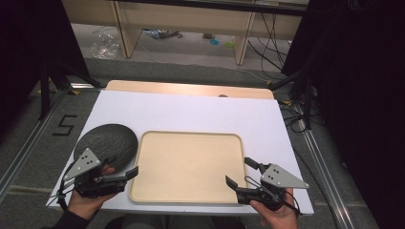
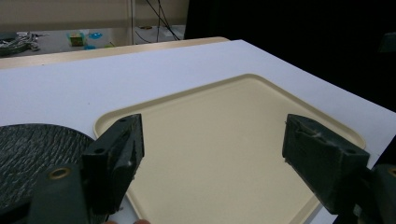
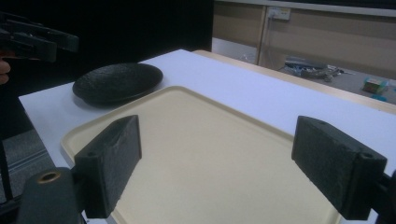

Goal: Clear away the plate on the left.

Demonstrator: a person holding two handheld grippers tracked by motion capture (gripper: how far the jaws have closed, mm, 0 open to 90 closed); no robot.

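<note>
Looking down from the high view, I hold the left gripper (image 1: 125,174) and right gripper (image 1: 239,172) released at the near corners of the flat beige plastic tray (image 1: 186,164); the round dark textured plate (image 1: 106,143) sits touching the tray's left edge. Left gripper view: jaws wide over tray (image 2: 224,135), plate (image 2: 32,149) beside. Right gripper view: jaws apart, nothing between, plate (image 3: 119,81) beyond tray (image 3: 205,140).

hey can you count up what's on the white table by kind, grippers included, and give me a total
Black plate: 1
Beige tray: 1
Grippers: 2, the left gripper and the right gripper, both with jaws open and nothing between them
Total: 4
</note>
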